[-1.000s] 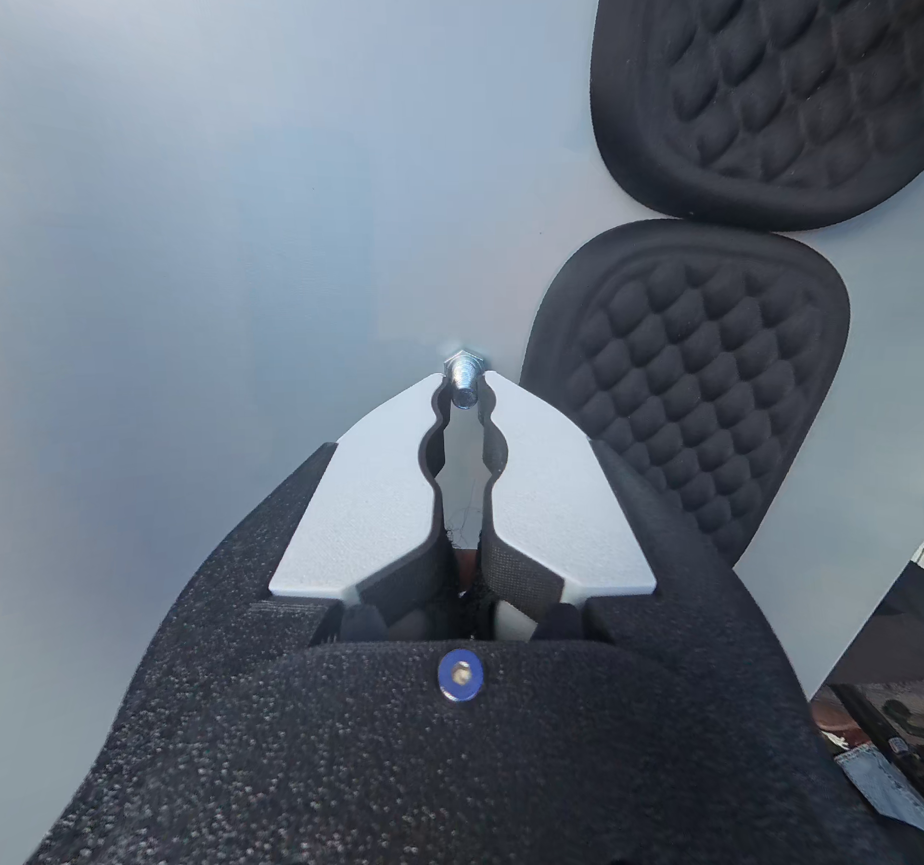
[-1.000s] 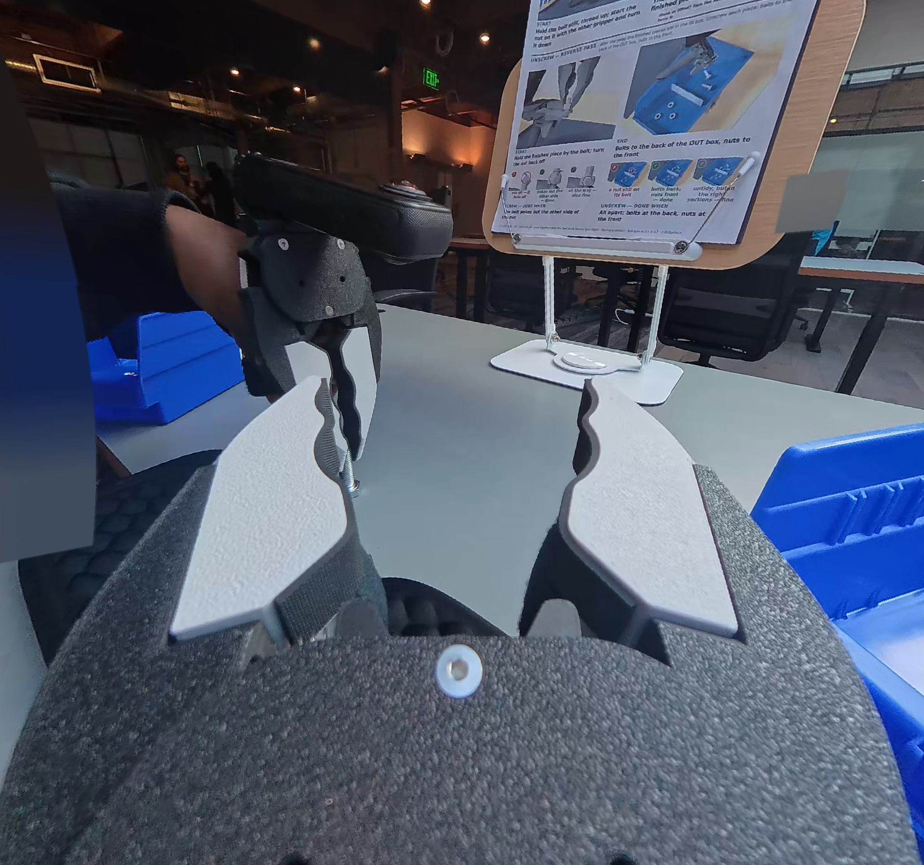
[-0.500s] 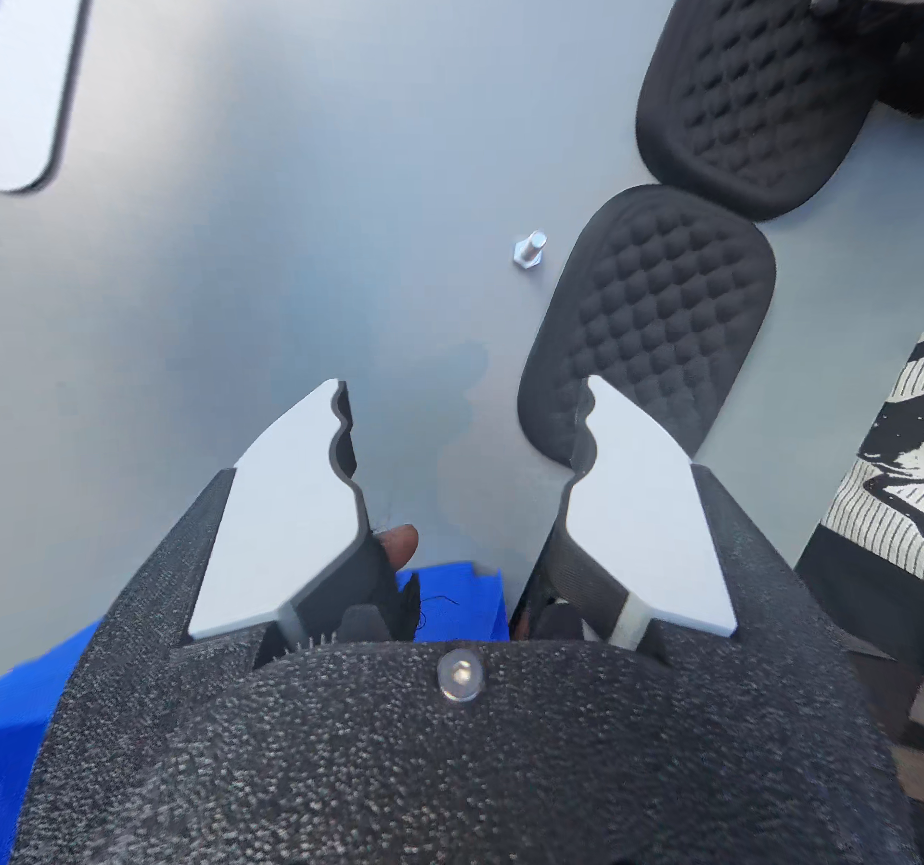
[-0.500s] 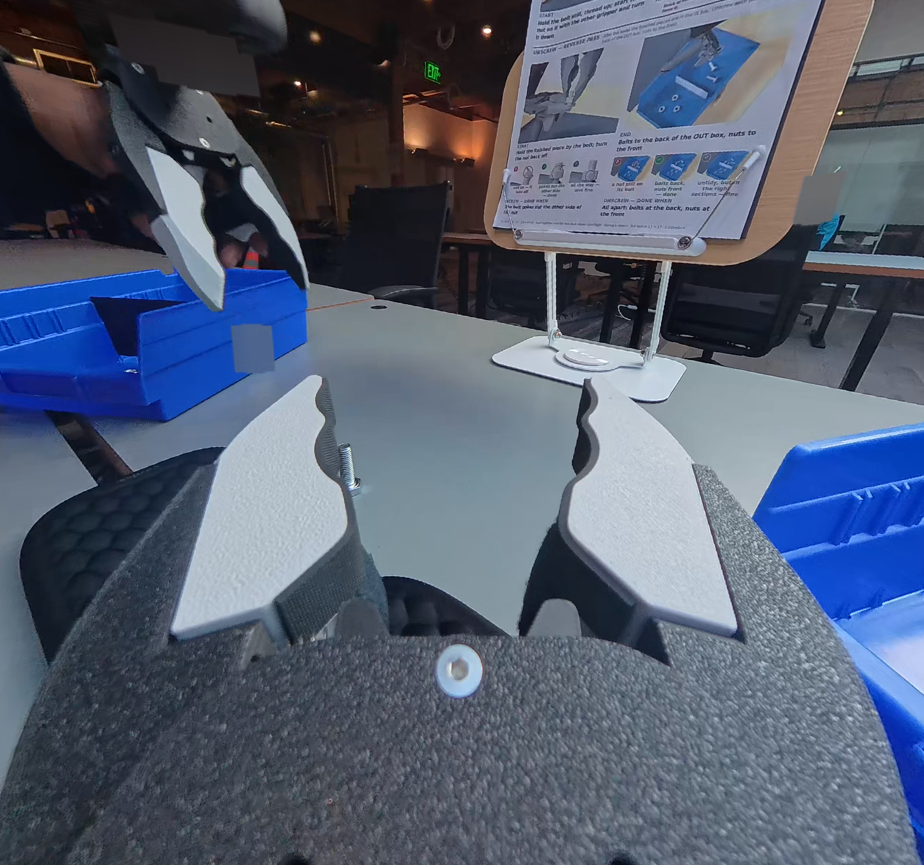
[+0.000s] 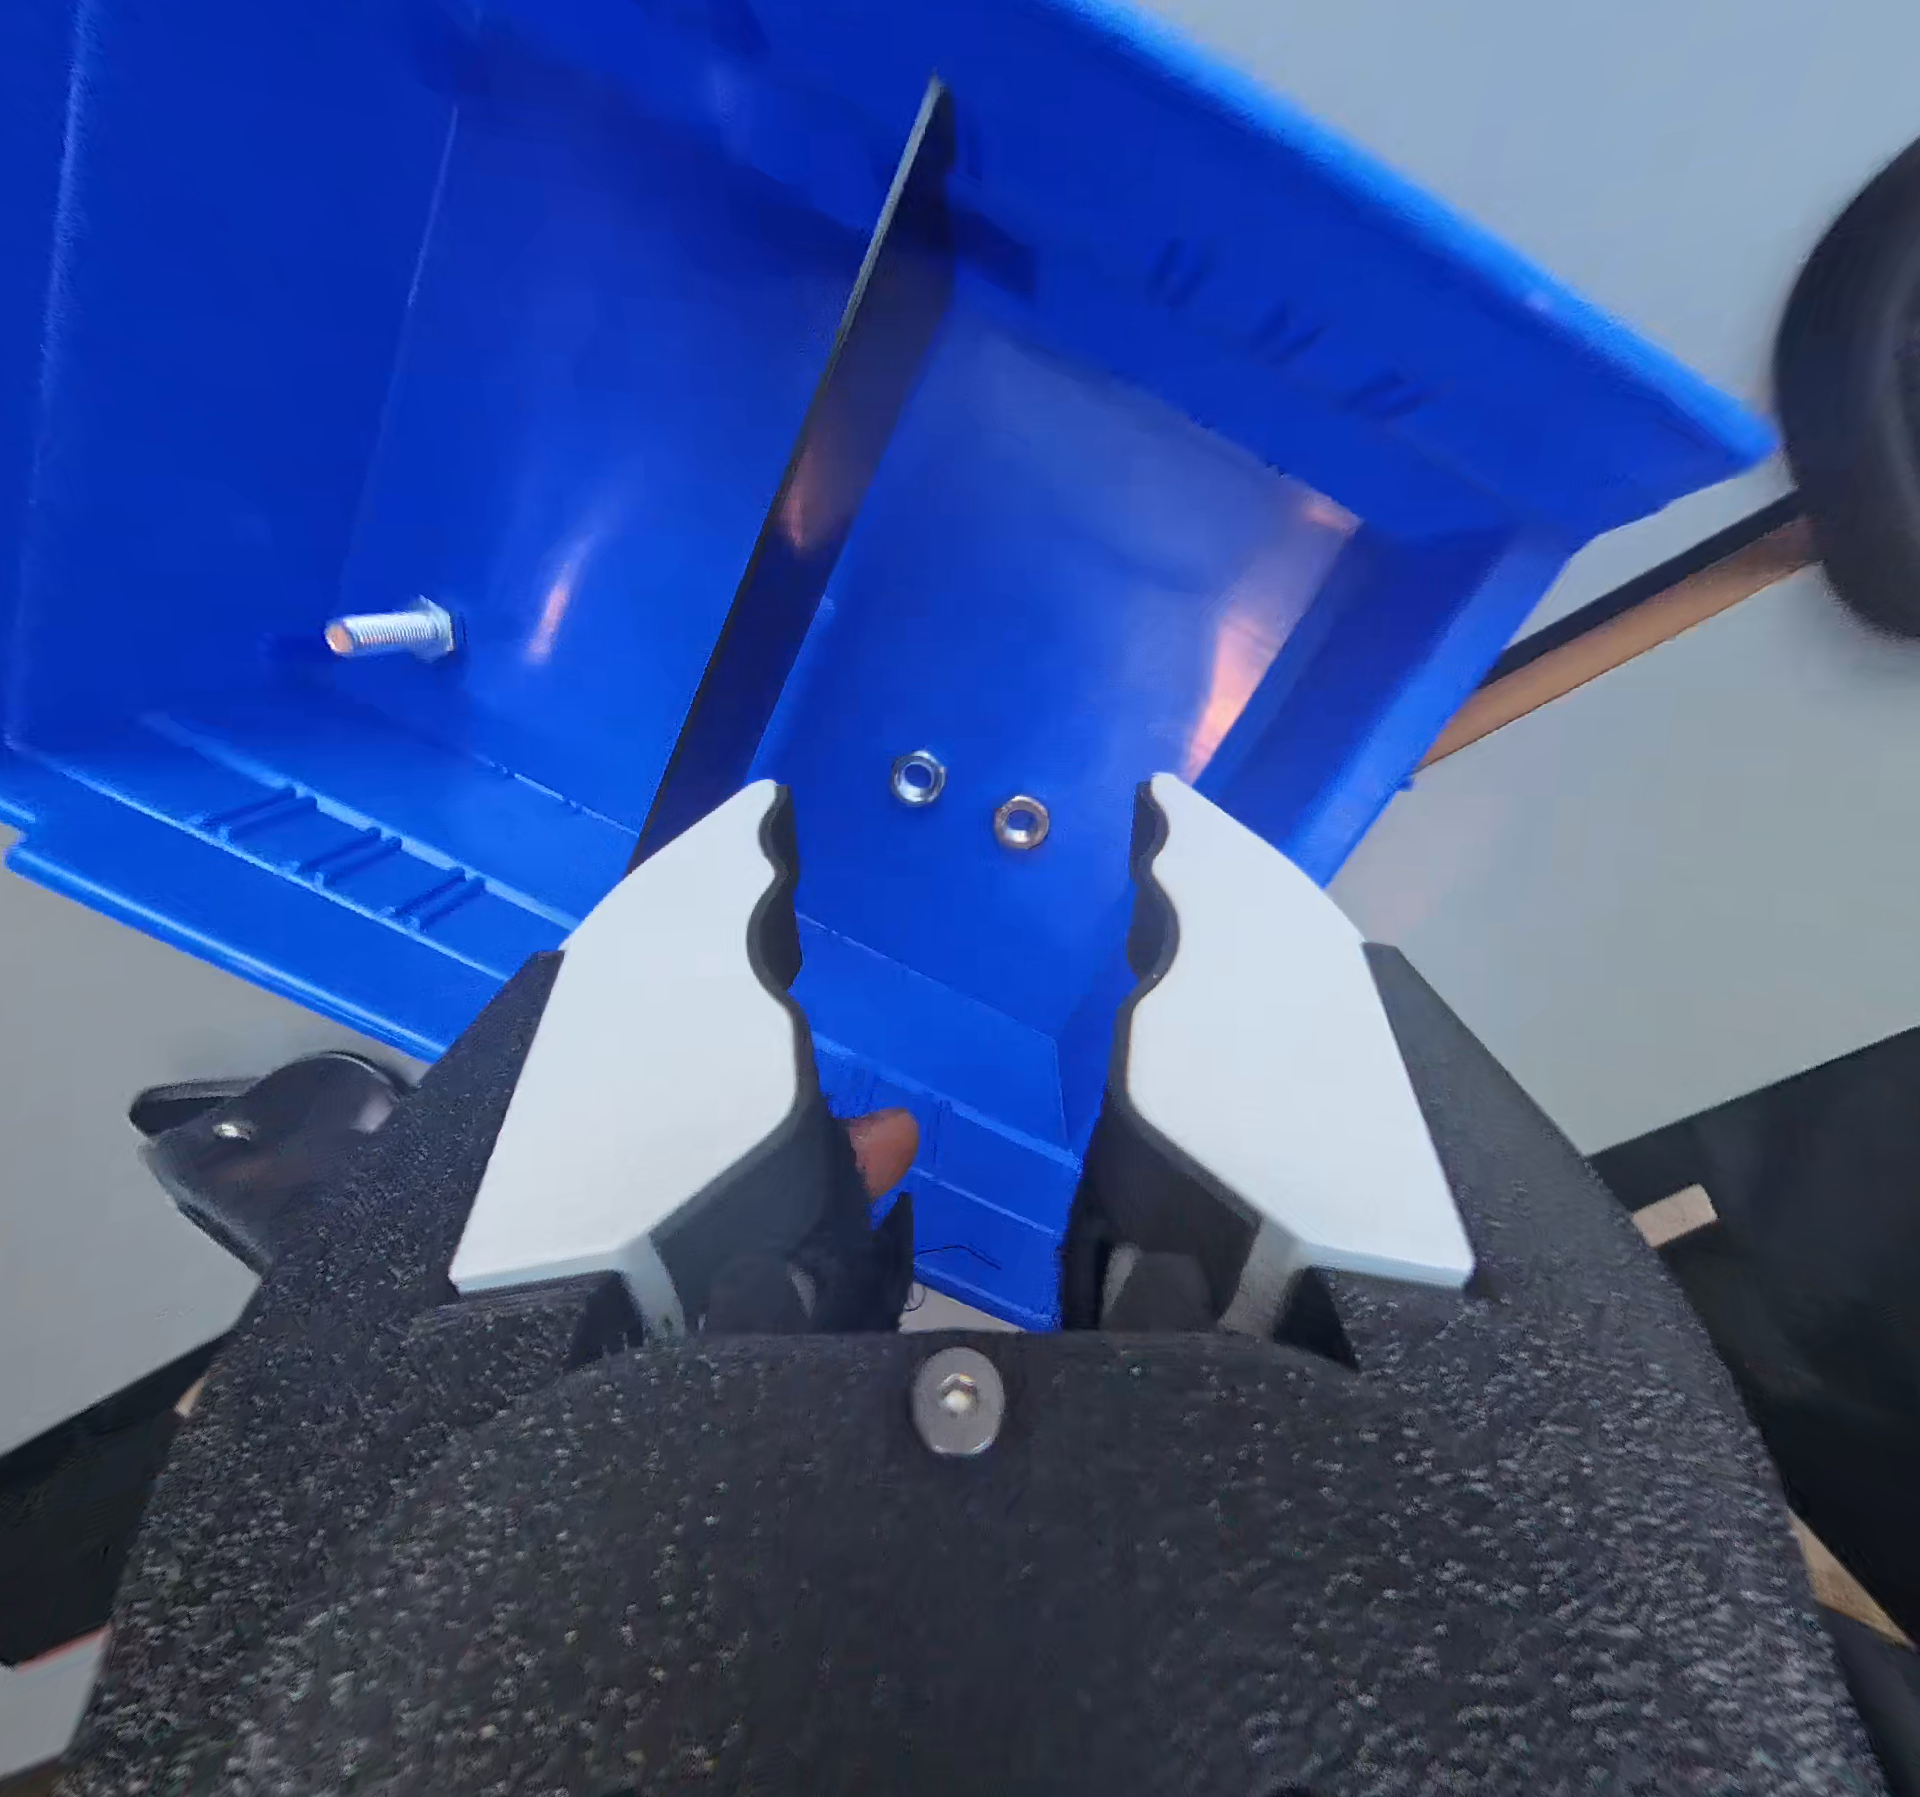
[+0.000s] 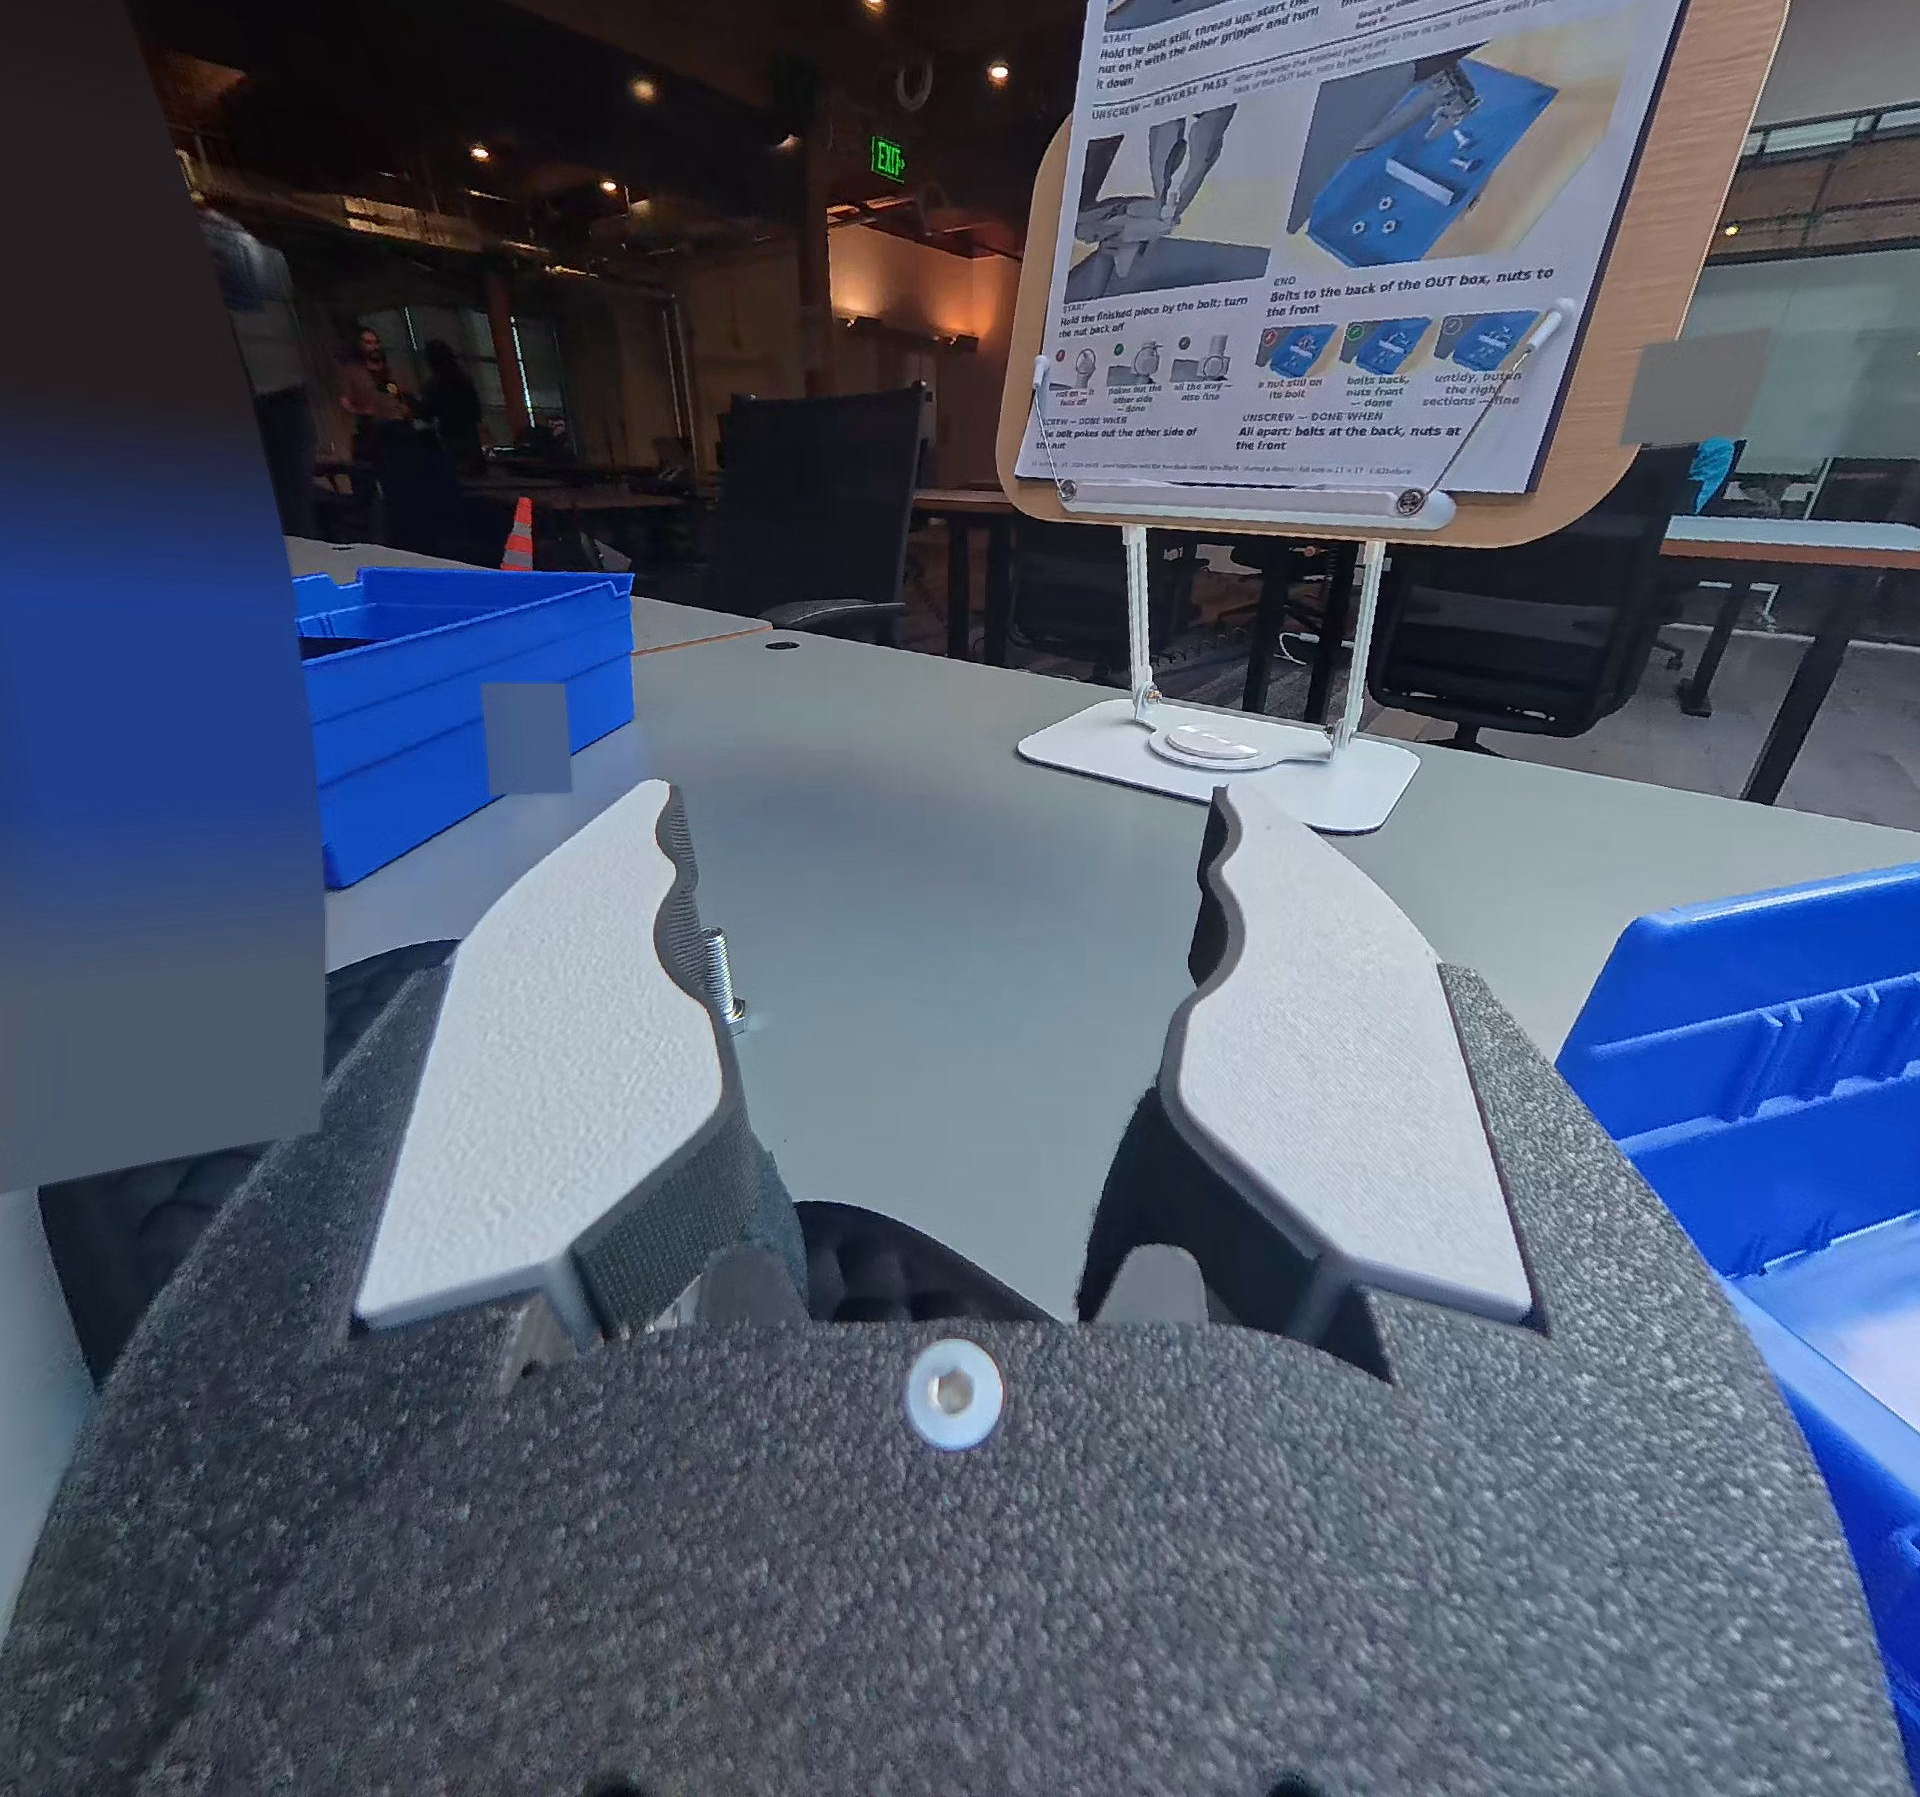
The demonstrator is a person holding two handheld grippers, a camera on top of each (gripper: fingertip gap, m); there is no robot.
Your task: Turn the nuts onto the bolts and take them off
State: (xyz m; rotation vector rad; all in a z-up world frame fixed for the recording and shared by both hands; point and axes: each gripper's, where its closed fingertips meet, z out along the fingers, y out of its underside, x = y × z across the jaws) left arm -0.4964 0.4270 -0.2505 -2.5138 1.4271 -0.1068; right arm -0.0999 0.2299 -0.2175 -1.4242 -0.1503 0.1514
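My left gripper [image 5: 961, 812] is open and empty above a blue bin [image 5: 1143, 220] split by a black divider [image 5: 821, 417]. Two silver nuts [image 5: 918, 777] [image 5: 1020, 821] lie in the bin's near section, just beyond my fingertips. One bolt [image 5: 390, 632] lies in the section left of the divider. My right gripper [image 6: 940, 812] is open and empty, low over the grey table [image 6: 935, 906]. A bolt [image 6: 722, 984] stands head down on the table, half hidden behind the right gripper's left finger [image 6: 582, 1009].
A second blue bin [image 6: 1756, 1113] sits at the right edge of the right wrist view, the first bin [image 6: 468, 708] at the left. A wooden stand with an instruction sheet [image 6: 1351, 189] is at the back. A black dimpled pad [image 6: 883, 1259] lies under my right gripper. There is about 45 cm between the tips of the two grippers.
My left gripper let go of the bolt, left it upright on the table, opened and swung left over the blue bin. My right gripper stayed open and still.
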